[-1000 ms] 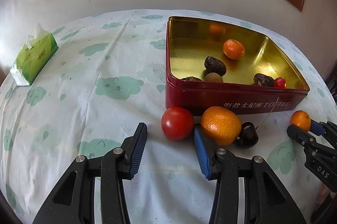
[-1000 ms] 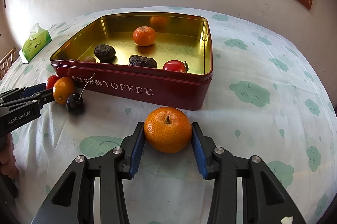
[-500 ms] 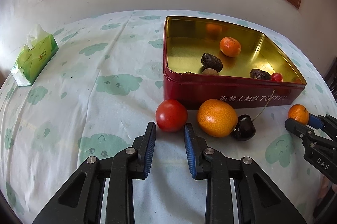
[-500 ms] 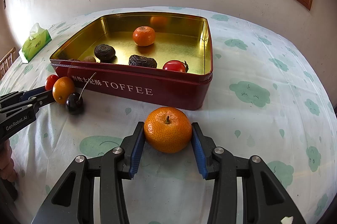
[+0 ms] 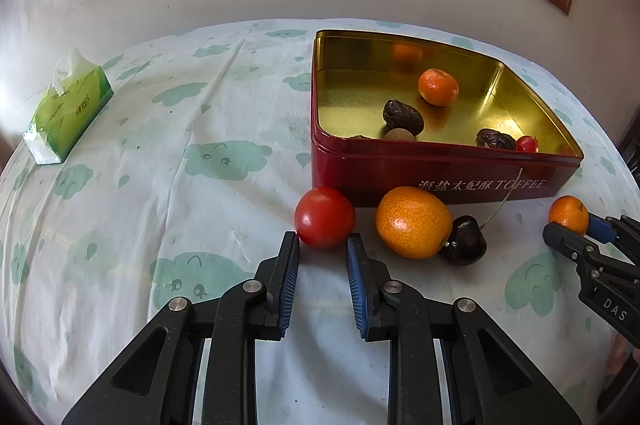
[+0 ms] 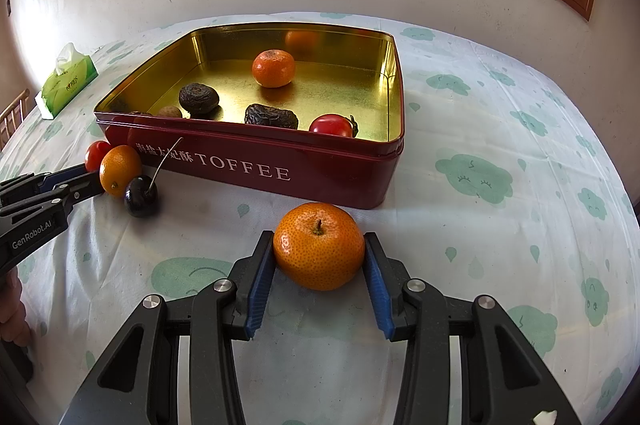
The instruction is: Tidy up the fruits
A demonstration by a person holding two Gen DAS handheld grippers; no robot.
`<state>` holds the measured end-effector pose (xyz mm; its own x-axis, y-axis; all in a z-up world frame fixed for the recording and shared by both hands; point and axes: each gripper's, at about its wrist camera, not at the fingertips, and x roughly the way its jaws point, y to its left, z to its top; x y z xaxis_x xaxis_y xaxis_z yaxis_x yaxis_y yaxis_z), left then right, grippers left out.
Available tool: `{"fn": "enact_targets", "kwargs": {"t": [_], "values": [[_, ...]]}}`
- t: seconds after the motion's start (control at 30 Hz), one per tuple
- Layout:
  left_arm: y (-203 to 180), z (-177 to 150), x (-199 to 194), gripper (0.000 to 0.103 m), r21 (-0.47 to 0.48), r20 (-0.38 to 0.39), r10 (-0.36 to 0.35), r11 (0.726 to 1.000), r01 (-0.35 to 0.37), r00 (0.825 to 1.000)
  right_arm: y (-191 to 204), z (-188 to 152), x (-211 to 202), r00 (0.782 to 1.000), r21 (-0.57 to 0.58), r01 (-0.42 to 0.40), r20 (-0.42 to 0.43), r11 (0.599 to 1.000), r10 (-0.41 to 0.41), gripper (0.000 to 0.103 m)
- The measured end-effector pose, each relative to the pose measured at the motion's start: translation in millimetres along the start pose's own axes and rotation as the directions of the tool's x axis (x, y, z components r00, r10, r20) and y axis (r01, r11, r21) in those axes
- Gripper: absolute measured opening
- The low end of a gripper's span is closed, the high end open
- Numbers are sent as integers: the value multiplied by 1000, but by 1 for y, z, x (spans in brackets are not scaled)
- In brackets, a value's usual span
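A red toffee tin [image 5: 440,181] [image 6: 280,169] with a gold inside holds a small orange [image 5: 438,87], dark dried fruits and a small tomato. In front of it lie a red tomato [image 5: 325,217], an orange [image 5: 413,221] and a dark cherry [image 5: 463,240]. My left gripper [image 5: 323,243] is open, its tips at the near sides of the tomato. My right gripper [image 6: 319,245] is shut on another orange [image 6: 319,245] that sits on the cloth in front of the tin.
A green tissue pack [image 5: 66,107] lies far left on the cloud-print tablecloth [image 5: 160,185]. A wall and window sill stand behind the table. A wooden chair back [image 6: 12,113] shows at the left edge.
My left gripper has narrowed its jaws and shifted left from the orange to line up on the red tomato. My right gripper has kept still on its orange.
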<state>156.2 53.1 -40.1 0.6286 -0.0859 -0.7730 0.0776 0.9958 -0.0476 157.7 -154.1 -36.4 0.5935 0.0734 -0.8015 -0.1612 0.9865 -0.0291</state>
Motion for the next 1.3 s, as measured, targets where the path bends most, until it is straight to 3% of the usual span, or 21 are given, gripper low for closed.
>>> {"fn": "enact_targets", "kwargs": {"t": [0.63,0.77,1.3], "values": [[0,-4,-6,24,-2,-4,-18,1000,18,1000,0,0,0,1000,0,0,0,1000,0,40],[-1,-6,-10,20,-2,-3,-24,1000,24,1000,0,0,-1,1000,0,-1,0,1000,1,40],[-2,-4,-4,22,-9,-19,-39,999,39,999,0,0,-1,1000,4,-6,0,1000,6,40]]}}
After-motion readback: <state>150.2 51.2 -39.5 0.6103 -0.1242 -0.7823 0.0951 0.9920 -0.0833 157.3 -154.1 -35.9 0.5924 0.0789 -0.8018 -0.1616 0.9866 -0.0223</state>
